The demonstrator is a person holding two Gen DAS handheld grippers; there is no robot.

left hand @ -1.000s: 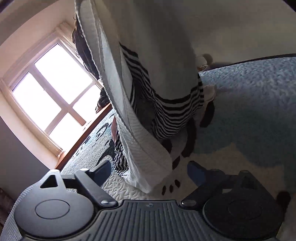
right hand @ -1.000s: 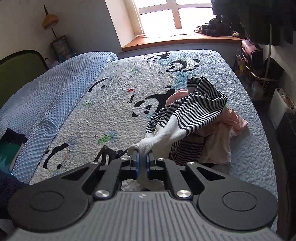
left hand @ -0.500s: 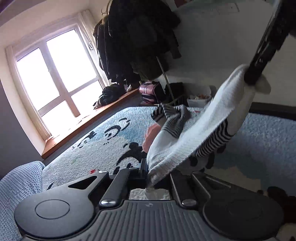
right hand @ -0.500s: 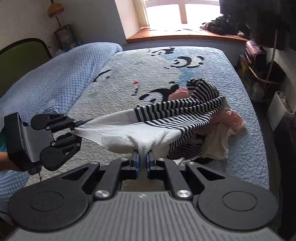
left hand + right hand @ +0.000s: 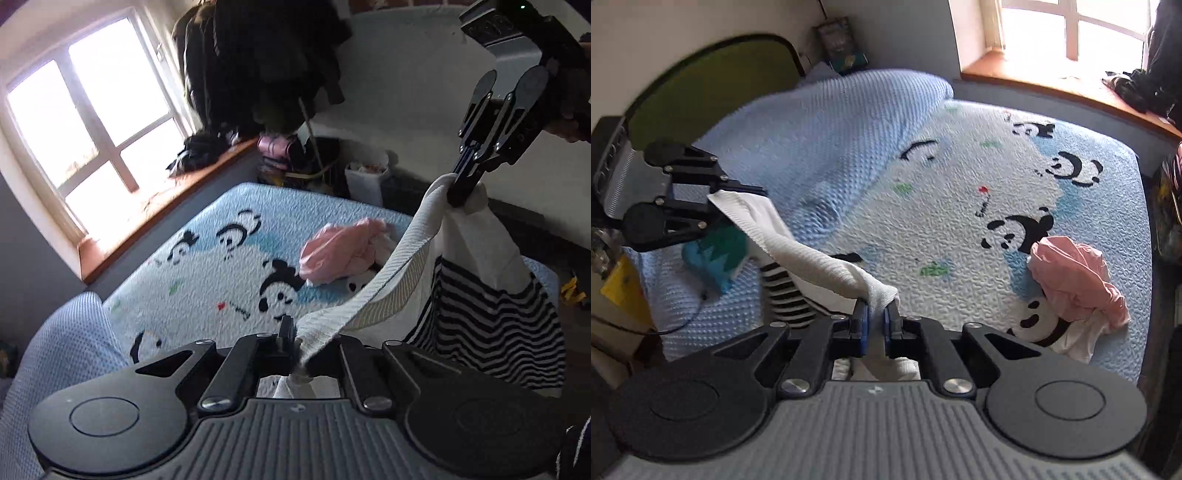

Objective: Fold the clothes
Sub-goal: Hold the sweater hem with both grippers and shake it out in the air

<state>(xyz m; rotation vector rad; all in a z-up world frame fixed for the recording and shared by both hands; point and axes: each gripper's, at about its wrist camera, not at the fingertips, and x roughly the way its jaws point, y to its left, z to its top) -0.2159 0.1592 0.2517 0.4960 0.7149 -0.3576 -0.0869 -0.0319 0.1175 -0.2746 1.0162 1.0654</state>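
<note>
A white top with black stripes (image 5: 498, 332) hangs above the bed, held up by its white ribbed edge (image 5: 812, 258), which stretches between the two grippers. My left gripper (image 5: 293, 338) is shut on one end of that edge; in the right wrist view the left gripper (image 5: 738, 205) stands at the left. My right gripper (image 5: 876, 317) is shut on the other end, and the left wrist view shows the right gripper (image 5: 460, 195) higher up at the right. The striped body (image 5: 786, 291) dangles below the edge.
A crumpled pink and white pile of clothes (image 5: 1071, 277) lies on the panda-print bed cover (image 5: 960, 221) near its right edge. A blue quilt (image 5: 831, 129) is heaped at the left, with a teal item (image 5: 716, 254) on it. Dark coats (image 5: 258, 66) hang by the window (image 5: 92, 122).
My left gripper went from open to shut on the white edge. Both grippers rose and drew apart, lifting the striped top off the pile; the pink clothes stayed on the bed.
</note>
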